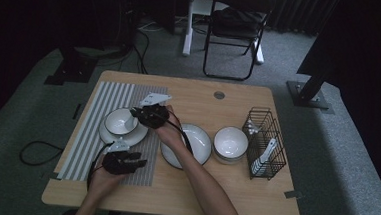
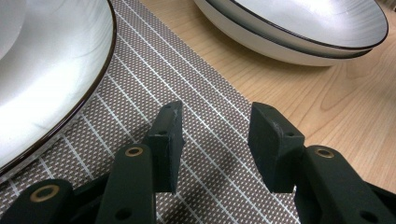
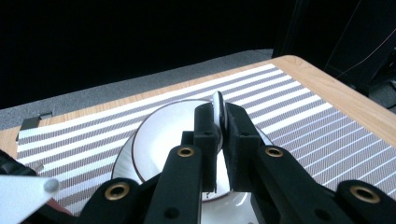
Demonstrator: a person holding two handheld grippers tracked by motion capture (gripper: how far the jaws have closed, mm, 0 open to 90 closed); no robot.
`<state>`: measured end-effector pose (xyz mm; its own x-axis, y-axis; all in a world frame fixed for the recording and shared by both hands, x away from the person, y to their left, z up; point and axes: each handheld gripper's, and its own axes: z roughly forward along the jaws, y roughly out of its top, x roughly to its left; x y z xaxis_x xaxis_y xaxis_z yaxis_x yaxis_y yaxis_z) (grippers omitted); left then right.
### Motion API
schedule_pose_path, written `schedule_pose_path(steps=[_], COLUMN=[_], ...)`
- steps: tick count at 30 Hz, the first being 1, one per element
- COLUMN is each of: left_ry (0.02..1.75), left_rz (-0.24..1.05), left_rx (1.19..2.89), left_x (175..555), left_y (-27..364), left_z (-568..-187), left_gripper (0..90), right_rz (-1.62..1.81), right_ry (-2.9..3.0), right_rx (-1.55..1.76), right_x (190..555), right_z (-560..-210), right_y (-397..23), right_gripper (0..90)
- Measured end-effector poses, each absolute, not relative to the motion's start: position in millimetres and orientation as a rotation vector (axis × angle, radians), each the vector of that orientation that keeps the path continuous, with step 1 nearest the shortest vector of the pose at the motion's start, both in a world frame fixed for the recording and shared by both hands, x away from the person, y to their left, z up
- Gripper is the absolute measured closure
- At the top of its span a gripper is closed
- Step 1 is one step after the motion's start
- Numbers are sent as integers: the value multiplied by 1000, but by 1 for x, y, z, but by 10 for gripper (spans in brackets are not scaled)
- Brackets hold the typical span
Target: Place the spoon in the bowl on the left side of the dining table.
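A white bowl with a dark rim (image 1: 120, 120) sits on a white plate (image 1: 126, 137) on the striped placemat (image 1: 89, 126). My right gripper (image 1: 137, 113) reaches over it from the right and is shut on the bowl's rim. In the right gripper view the rim (image 3: 218, 103) is pinched between the two pads, with the bowl (image 3: 159, 135) and the plate (image 3: 122, 164) beneath. My left gripper (image 1: 142, 160) rests low over the mat near the front edge. Its jaws stand open (image 2: 215, 121) with nothing between them, the plate (image 2: 46, 70) to their left.
Two stacked plates (image 1: 200, 144) (image 2: 303, 28) lie on bare wood at the table's middle. Stacked white bowls (image 1: 230, 142) stand right of them, then a black wire rack (image 1: 265, 142) holding utensils. A folding chair (image 1: 236, 30) stands beyond the table.
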<state>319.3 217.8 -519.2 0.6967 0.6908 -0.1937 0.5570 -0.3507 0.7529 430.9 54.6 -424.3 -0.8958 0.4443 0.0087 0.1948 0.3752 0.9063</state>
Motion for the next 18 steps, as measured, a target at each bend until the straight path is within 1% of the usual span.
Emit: schedule_pose_path(steps=[15,18], left_ry=[957,956], left_rz=[191,191], left_rx=[2049,2048], left_x=[320,320], left_y=[217,218], left_z=[-520,-520], left_gripper=[563,563], right_rz=[1530,1529], right_ry=[2427,2434], right_rx=[600,599], right_x=[429,427], right_z=[-438,-440], right_y=[43,41], right_gripper=[830,816])
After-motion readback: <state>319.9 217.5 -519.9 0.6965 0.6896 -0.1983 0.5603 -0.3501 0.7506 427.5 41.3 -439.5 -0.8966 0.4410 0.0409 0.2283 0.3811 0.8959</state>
